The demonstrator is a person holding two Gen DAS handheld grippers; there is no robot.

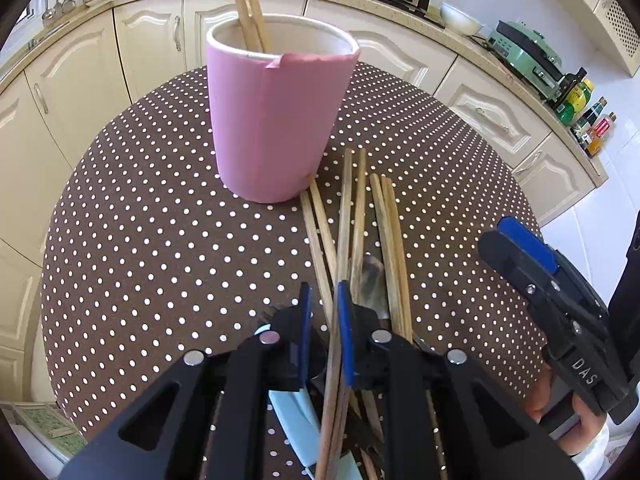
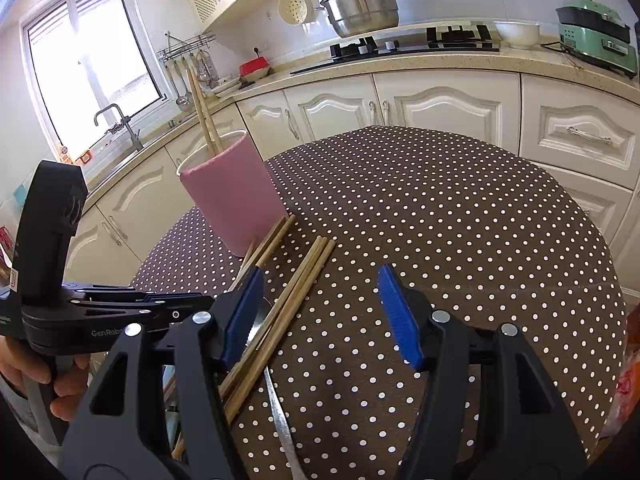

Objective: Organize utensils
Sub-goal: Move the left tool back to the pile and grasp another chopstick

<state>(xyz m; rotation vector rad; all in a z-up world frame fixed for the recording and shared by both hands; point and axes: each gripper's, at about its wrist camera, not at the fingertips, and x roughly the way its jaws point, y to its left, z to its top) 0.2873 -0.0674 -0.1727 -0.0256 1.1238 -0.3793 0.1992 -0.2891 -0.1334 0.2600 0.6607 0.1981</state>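
Observation:
A pink cup (image 1: 276,120) stands on the polka-dot table (image 1: 140,240) with two chopsticks (image 1: 248,4) upright in it. Several loose chopsticks (image 1: 384,232) lie fanned just in front of the cup, over a metal utensil (image 1: 370,276). My left gripper (image 1: 325,320) points down over them with its jaws nearly together around a chopstick pair (image 1: 334,368). The right pad touches the pair and a slim gap shows at the left pad. My right gripper (image 2: 320,312) hovers open over the table, with loose chopsticks (image 2: 296,292) passing under its left finger (image 2: 244,308).
A light blue flat piece (image 1: 292,412) lies under the left gripper. Cream cabinets (image 2: 440,104) and a worktop with a hob (image 2: 416,44), a steel pot (image 2: 360,4) and a green cooker (image 2: 596,36) ring the table. Bottles (image 1: 580,104) stand at the right.

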